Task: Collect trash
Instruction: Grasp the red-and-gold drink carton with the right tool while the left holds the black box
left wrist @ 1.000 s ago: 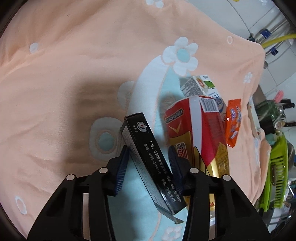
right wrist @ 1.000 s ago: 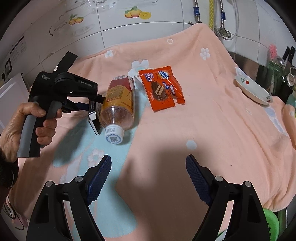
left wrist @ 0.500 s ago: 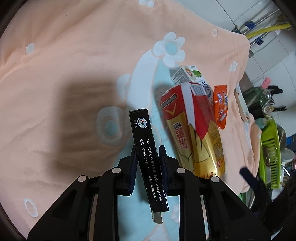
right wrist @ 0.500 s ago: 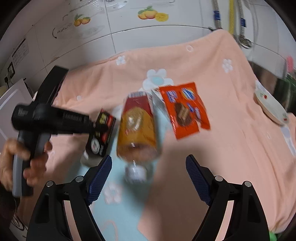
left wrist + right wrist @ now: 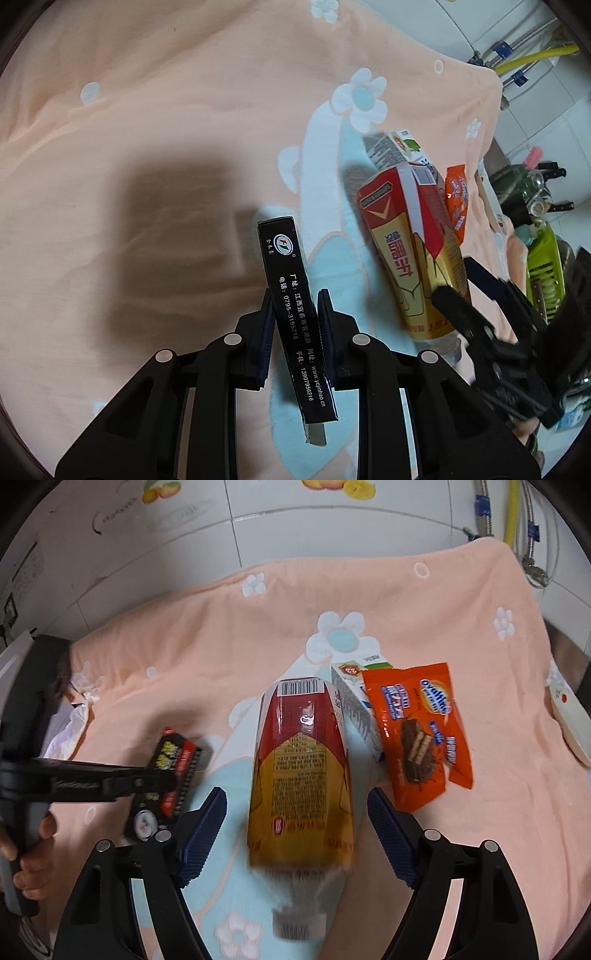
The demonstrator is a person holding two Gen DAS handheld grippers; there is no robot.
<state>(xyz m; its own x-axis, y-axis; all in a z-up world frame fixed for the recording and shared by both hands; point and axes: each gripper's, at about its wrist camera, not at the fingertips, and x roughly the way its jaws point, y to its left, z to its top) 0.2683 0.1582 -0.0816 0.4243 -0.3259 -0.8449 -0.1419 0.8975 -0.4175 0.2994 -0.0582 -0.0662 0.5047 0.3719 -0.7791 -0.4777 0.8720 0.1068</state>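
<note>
My left gripper [image 5: 294, 299] is shut on a thin black box [image 5: 293, 310], held on edge above the peach towel [image 5: 166, 110]; the box also shows in the right wrist view [image 5: 173, 771]. My right gripper [image 5: 297, 812] is open, its fingers on either side of a lying plastic bottle with a red and gold label [image 5: 301, 775], not touching it. The bottle [image 5: 410, 258] lies right of the box in the left wrist view. A small white carton [image 5: 356, 705] and an orange wafer wrapper [image 5: 417, 731] lie beside the bottle.
A white tiled wall [image 5: 295, 520] rises behind the towel. A white dish [image 5: 569, 720] sits at the right edge. A green rack [image 5: 543, 266] and pipes [image 5: 532, 62] stand at the right. The person's hand [image 5: 26, 849] holds the left gripper handle.
My left gripper closed on the black box and lifted it slightly. My right gripper moved forward and down until its open fingers straddle the bottle.
</note>
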